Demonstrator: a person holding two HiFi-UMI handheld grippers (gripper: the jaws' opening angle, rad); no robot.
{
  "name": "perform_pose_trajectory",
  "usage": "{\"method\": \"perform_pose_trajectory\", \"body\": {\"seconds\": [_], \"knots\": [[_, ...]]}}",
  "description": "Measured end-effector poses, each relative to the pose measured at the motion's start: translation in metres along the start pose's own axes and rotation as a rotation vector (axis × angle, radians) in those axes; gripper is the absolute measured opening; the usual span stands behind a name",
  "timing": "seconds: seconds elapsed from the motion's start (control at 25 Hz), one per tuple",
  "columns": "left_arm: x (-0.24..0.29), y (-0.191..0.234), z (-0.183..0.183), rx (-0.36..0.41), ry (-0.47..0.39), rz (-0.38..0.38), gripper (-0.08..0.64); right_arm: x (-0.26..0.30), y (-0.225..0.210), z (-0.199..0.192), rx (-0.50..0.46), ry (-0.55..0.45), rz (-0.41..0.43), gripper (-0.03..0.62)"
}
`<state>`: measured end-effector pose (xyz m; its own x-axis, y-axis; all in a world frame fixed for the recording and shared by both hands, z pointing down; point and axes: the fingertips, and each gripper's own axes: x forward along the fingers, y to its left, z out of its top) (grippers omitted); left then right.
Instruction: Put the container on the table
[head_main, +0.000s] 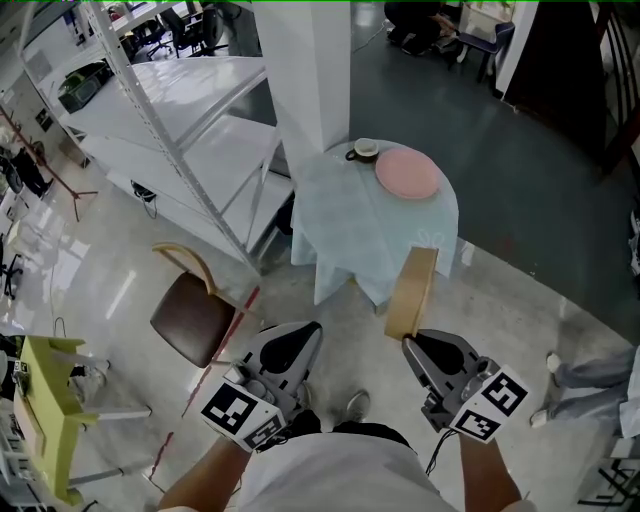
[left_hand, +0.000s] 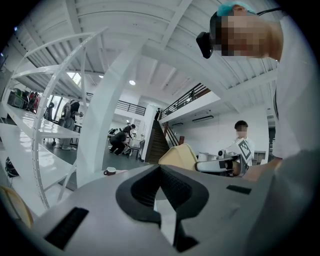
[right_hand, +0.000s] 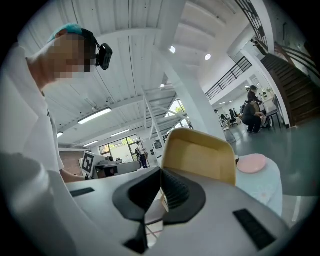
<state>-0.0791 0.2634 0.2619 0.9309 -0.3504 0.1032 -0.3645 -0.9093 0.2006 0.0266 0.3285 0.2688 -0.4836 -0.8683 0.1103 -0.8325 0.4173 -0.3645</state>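
Container (head_main: 412, 292) held in right gripper (head_main: 409, 343) (upright), cloth-covered table (head_main: 340, 225) beyond

You have 2 grippers (left gripper (head_main: 303, 336), right gripper (head_main: 413, 346)), 1 tan rectangular container (head_main: 412, 290), 1 round pink plate (head_main: 407, 172), 1 white cup (head_main: 365, 150), 1 brown-seated chair (head_main: 193, 318).

Pink plate (head_main: 407, 172) beside cup (head_main: 364, 150), brown chair (head_main: 193, 318) well apart

A tan, shallow container (head_main: 412, 292) is held upright on edge, just off the near right side of the round table (head_main: 340, 220), which is draped in pale blue cloth.
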Motion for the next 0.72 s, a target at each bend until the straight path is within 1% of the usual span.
{"method": "perform_pose_trajectory", "body": {"seconds": [0.16, 0.4, 0.72], "knots": [[0.005, -0.018, -0.006, 0.004, -0.006, 0.014, 0.020, -0.018, -0.005, -0.002, -0.004, 0.001, 0.018, 0.028], [0.010, -0.032, -0.005, 0.016, -0.010, 0.025, 0.020, -0.030, -0.009, 0.000, -0.006, -0.007, 0.038, 0.027], [0.021, -0.027, -0.003, 0.015, -0.010, 0.038, 0.020, -0.028, -0.021, 0.004, -0.002, -0.007, 0.048, 0.026]]}}
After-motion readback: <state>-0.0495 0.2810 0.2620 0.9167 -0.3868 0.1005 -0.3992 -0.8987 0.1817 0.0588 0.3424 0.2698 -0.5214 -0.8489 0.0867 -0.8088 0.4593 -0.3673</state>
